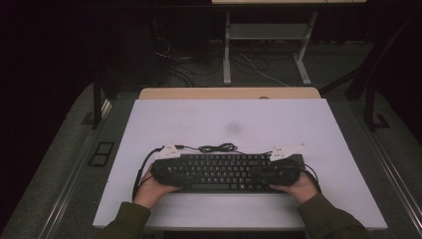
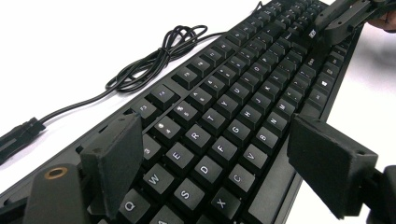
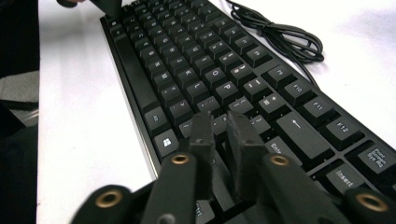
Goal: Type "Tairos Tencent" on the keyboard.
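Gripper positions first, from the high view: the left gripper (image 1: 166,167) and right gripper (image 1: 283,169) sit at the 2 ends of a black keyboard (image 1: 224,172) lying near the front edge of the white desk (image 1: 229,119); its cable (image 1: 216,148) is bundled just behind it. Left gripper view: jaws spread wide over the left-hand keys (image 2: 201,140), pinching nothing. Right gripper view: jaws nearly pressed together above the keys (image 3: 224,88), nothing between them. The keyboard looks stiff, fairly light and long; best held by its 2 end edges, not the loose keycaps.
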A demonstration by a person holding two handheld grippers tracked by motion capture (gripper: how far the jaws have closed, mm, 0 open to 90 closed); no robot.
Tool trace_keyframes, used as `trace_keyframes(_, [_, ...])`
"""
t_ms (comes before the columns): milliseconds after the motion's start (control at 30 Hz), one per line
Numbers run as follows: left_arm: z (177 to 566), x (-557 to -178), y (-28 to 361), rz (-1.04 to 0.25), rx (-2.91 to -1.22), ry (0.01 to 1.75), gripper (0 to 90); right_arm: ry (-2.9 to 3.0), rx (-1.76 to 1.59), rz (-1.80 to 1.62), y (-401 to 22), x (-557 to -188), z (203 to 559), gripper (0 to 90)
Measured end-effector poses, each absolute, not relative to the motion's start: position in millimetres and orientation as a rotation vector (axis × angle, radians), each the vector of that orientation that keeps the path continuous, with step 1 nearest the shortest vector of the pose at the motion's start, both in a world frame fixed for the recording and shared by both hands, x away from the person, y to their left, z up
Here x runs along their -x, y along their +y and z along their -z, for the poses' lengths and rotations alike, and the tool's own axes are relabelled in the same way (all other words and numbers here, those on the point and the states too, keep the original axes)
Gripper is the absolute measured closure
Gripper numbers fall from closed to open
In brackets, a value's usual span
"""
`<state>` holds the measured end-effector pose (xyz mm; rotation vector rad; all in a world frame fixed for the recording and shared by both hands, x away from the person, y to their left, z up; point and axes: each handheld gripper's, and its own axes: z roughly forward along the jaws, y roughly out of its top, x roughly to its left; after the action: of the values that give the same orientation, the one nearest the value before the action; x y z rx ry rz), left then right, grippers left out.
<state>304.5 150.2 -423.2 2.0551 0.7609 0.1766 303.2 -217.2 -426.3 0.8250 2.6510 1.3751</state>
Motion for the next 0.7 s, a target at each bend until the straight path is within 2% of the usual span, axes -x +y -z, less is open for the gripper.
trace_keyframes(200, [423.3,-302.1,154.3,-0.189,-2.055,0.769,19.2,2.632,-0.829,-1.421,-213.8,-306.2,424.7,61.2])
trace_keyframes(400, [423.2,-301.5,156.9,-0.198,-2.046,0.774,23.4,2.598,-0.844,-1.465,-207.0,-309.4,425.0,39.1])
trace_keyframes(500, [423.6,-301.9,157.9,-0.199,-2.042,0.785,27.3,2.590,-0.850,-1.485,-204.2,-311.3,424.9,34.3])
trace_keyframes(700, [423.3,-304.2,160.8,-0.209,-2.040,0.788,35.1,2.581,-0.853,-1.505,-198.0,-314.7,425.0,30.5])
